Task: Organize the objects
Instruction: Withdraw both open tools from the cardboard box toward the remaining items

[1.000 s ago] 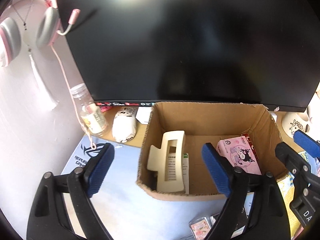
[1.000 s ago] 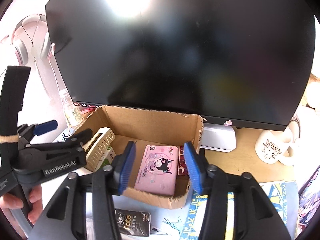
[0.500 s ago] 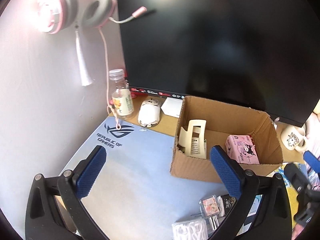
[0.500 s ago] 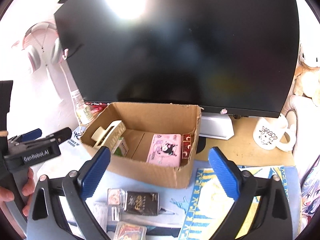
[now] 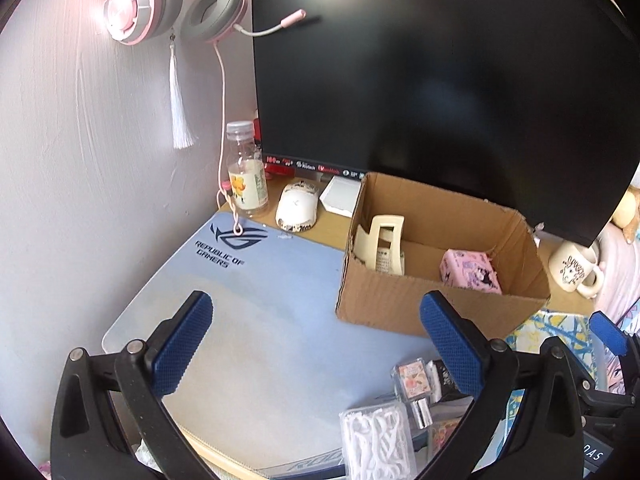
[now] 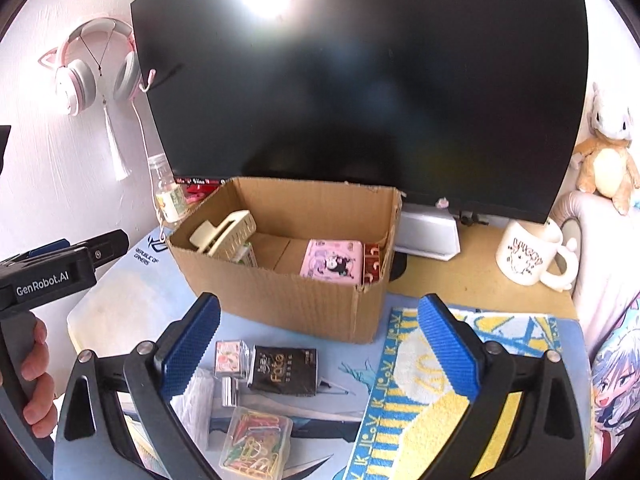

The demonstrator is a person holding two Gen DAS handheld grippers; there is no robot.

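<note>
Hovering wide open and empty, the right gripper [image 6: 318,344] faces a light, stiff black card box [image 6: 285,369]; grasping its long edges suits.

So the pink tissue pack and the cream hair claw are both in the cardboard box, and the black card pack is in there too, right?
Not quite. The black card pack lies on the mat in front of the cardboard box, as the right wrist view shows. The pink tissue pack and cream hair claw are inside.

The cardboard box [image 6: 296,300] hides the red pack's [image 6: 371,265] lower part.
</note>
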